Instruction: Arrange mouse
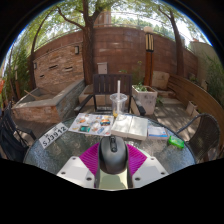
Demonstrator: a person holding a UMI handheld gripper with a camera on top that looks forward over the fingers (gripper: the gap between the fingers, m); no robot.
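One mouse [113, 153], dark grey, sat low in the frame centre, between the claw [113, 163] fingers, both purple pads [92, 157] tight against its sides — claw looked closed on it. My read: pick done, placement left. The round glass surface [60, 150] lay ahead in mid frame, cluttered: magazines [92, 123] centre-left, a clear cup [120, 101] behind them, a green item [176, 142] at right. Couldn't tell whether the mouse rested on the surface or was lifted.
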